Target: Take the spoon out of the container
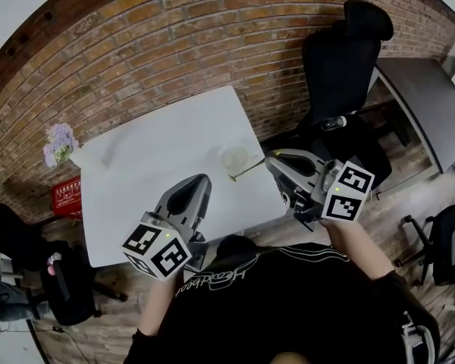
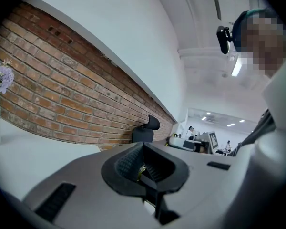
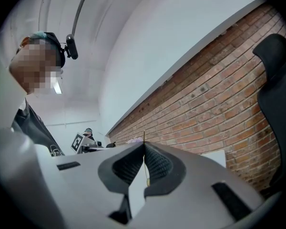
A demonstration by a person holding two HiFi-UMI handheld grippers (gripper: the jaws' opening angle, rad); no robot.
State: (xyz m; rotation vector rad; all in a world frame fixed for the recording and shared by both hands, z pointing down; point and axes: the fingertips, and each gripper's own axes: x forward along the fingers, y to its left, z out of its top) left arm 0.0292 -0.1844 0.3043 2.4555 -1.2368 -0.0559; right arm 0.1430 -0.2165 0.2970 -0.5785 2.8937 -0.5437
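A small clear round container [image 1: 234, 158] stands on the white table [image 1: 152, 165] near its right edge. A thin gold spoon [image 1: 247, 170] slants from just in front of the container's rim up to my right gripper [image 1: 269, 161], which is shut on its handle. In the right gripper view the spoon [image 3: 144, 152] shows as a thin gold line pinched between the closed pads. My left gripper [image 1: 199, 180] hangs over the table's front edge, jaws together, apart from the container. In the left gripper view its pads [image 2: 129, 163] meet, with nothing I can make out between them.
A vase of purple flowers [image 1: 61, 144] stands at the table's left corner. A black office chair [image 1: 341, 67] and a grey desk [image 1: 428, 105] are to the right, against the brick wall [image 1: 159, 44]. A red box [image 1: 67, 196] sits on the floor at left.
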